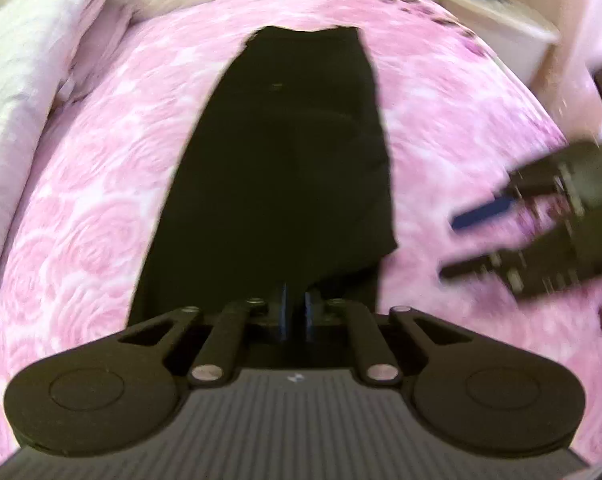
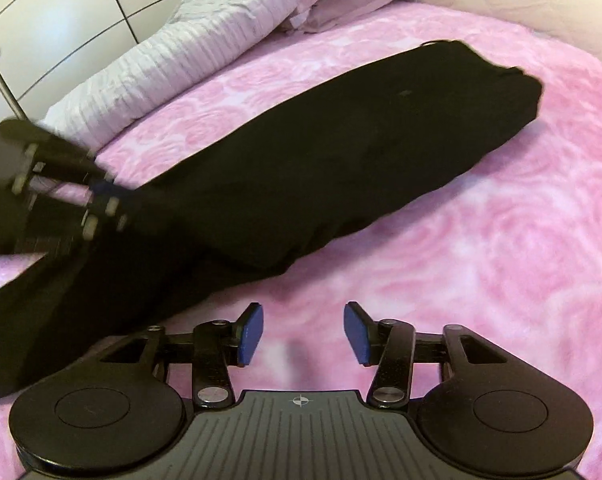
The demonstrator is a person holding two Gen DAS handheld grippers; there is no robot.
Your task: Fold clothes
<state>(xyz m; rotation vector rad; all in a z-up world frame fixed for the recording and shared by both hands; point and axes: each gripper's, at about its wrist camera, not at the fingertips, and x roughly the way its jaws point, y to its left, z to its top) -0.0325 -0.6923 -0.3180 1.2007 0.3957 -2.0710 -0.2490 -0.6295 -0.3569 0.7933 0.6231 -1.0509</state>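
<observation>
Here the black trousers (image 2: 301, 168) lie lengthwise on the pink rose-patterned bed (image 2: 481, 240), waist at the far end. The left tongs (image 1: 296, 312) are pinched tight on the near hem. The right tongs (image 2: 303, 334) gape wide, holding nothing, just right of the garment.

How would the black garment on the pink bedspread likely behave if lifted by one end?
The black garment would probably sag: it lies flat and creased. It likely drags on the plush bedspread. The left gripper looks shut on its near end.
</observation>
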